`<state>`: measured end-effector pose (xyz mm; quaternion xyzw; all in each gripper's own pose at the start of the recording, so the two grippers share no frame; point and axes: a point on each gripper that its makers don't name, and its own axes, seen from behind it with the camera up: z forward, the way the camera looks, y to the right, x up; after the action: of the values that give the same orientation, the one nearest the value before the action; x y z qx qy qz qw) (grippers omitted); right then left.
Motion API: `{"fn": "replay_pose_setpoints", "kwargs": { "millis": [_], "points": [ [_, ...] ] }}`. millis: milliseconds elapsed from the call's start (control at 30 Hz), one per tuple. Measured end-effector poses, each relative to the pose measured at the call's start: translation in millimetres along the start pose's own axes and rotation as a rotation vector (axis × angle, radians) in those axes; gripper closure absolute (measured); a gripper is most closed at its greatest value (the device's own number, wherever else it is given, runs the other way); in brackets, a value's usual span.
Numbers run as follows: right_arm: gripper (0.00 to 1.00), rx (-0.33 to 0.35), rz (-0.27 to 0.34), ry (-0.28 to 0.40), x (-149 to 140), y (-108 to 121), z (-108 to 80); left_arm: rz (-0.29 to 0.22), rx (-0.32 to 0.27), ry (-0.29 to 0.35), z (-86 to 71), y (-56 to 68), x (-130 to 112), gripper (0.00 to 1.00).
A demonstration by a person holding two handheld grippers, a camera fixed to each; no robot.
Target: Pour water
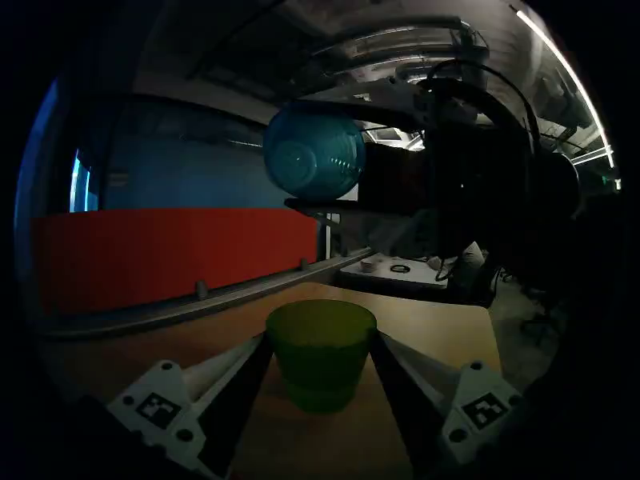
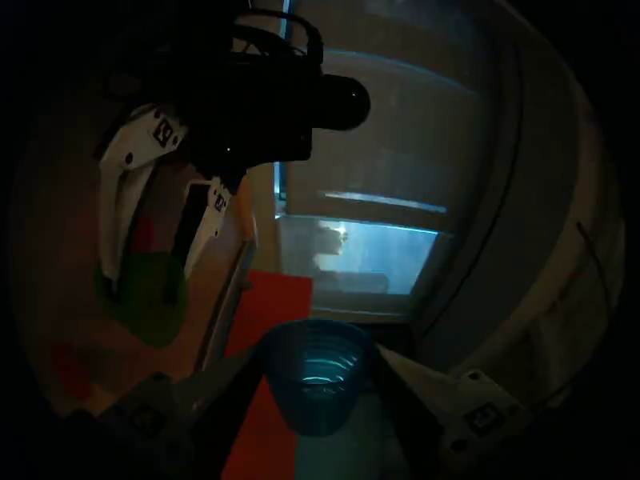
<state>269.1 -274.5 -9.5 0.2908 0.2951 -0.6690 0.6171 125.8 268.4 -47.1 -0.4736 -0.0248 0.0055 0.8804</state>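
Both views are dim and murky. A thin bright ceiling light strip (image 1: 572,76) glares in the left gripper view; a pale blue window (image 2: 360,248) glows in the right gripper view. Edges curve and darken.

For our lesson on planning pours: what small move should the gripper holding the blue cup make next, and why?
Probably move the right gripper until the blue cup hangs over the green cup, then tip further. The blue cup is raised and tilted, yet the green cup, gripped by the left gripper on the table, sits to one side.
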Motion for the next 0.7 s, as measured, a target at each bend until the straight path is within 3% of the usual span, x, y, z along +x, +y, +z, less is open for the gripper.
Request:
{"fn": "replay_pose_setpoints", "kwargs": {
  "millis": [167,267,700],
  "points": [
    [0.09,-0.016,0.06,-0.011,-2,2,0.6,0.002,0.005,0.001,-1.8,-1.7,1,0.14],
    [0.09,-0.025,0.137,-0.01,-2,2,0.1,0.001,0.007,0.004,-3.0,-2.5,3,0.14],
    [0.09,-0.05,0.593,-0.008,-19,-3,-12.5,0.016,0.02,0.009,-9.8,-7.8,10,0.14]
  ]
}}
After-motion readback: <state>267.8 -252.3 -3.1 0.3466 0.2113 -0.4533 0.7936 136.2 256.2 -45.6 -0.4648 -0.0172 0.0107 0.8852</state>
